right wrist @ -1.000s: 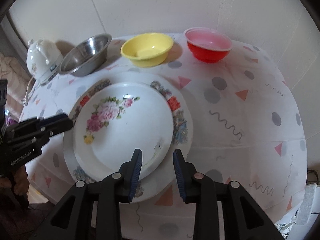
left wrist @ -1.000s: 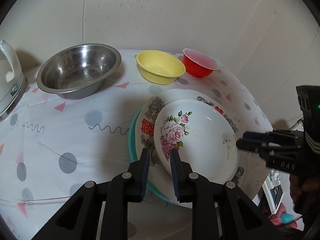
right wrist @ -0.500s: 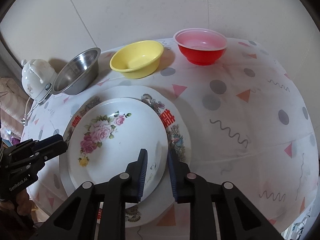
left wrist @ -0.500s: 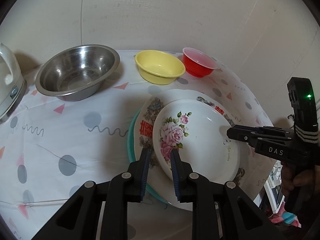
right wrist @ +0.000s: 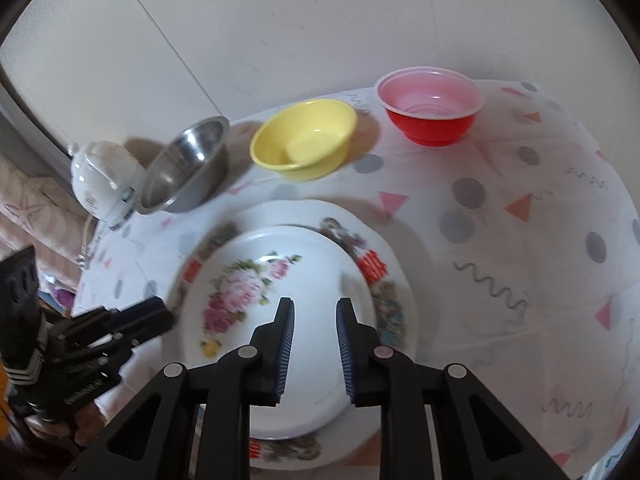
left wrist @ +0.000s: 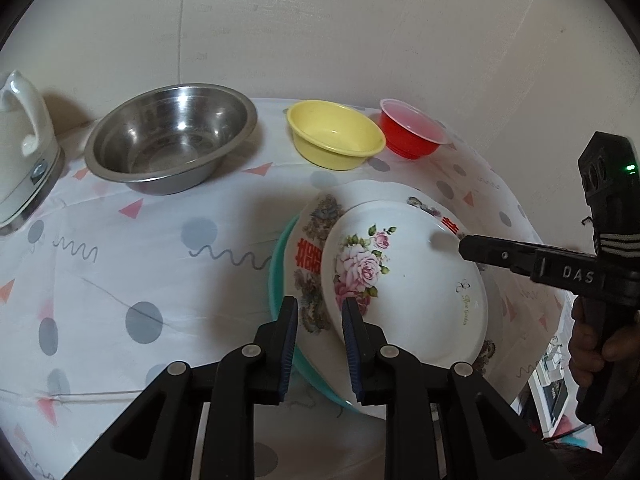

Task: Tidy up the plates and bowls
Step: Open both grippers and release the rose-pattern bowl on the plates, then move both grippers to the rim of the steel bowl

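With both fingers (left wrist: 290, 320) narrow, L&R pinch rose plate (left wrist: 404, 280) rim

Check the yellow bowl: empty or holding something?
Empty. The yellow bowl stands upright between the steel bowl and red bowl; its bare inside shows.

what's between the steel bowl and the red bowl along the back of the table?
The yellow bowl sits between the steel bowl and the red bowl, apart from both; clearest in the left wrist view.

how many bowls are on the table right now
3: steel bowl at back left beside the kettle, yellow bowl in the middle, red bowl at back right. None looks hidden, though the plate stack could cover something.
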